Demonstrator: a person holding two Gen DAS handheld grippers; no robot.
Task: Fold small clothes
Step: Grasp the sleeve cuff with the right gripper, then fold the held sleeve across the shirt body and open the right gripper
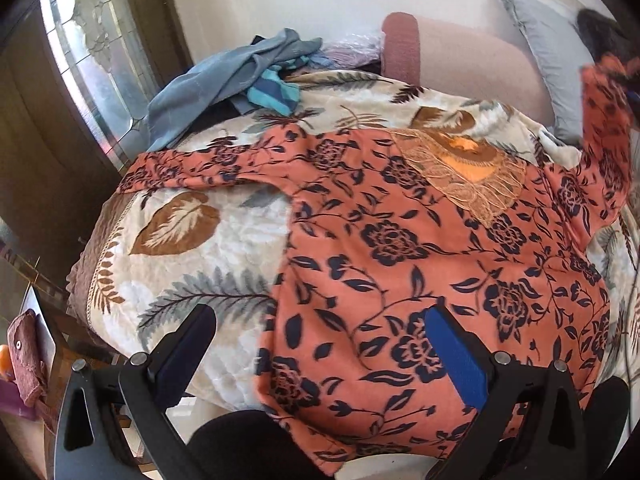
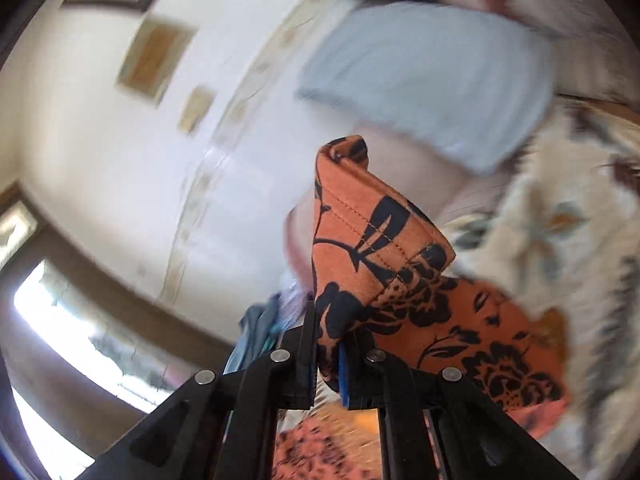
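Left gripper (image 1: 320, 344), nearest the lens, hangs with its jaws wide apart and nothing between them, one finger over the blanket (image 1: 192, 236) and the blue-padded one over the lower body of the top (image 1: 432, 280). The top is an orange garment printed with dark navy flowers and vines, with a lace-trimmed neckline (image 1: 468, 172) in a lighter orange. It lies spread flat on the leaf-patterned blanket covering the bed, hem hanging over the near edge, neckline toward the far side; its long axis runs from hem to neckline, away from the camera. One sleeve (image 1: 192, 164) stretches flat to the left, across that axis. The opposite sleeve rises off the bed at the right edge of the left wrist view. In the right wrist view, right gripper (image 2: 326, 344) has its jaws clamped on that sleeve's stitched cuff (image 2: 372, 232), which stands up above the fingers in a folded peak; the surroundings there are motion-blurred. Beyond the top, a heap of blue clothes (image 1: 224, 80) sits at the far left corner of the bed, a pink bolster (image 1: 452, 56) lies behind, and a grey pillow (image 1: 548, 60) leans farthest back against the wall.
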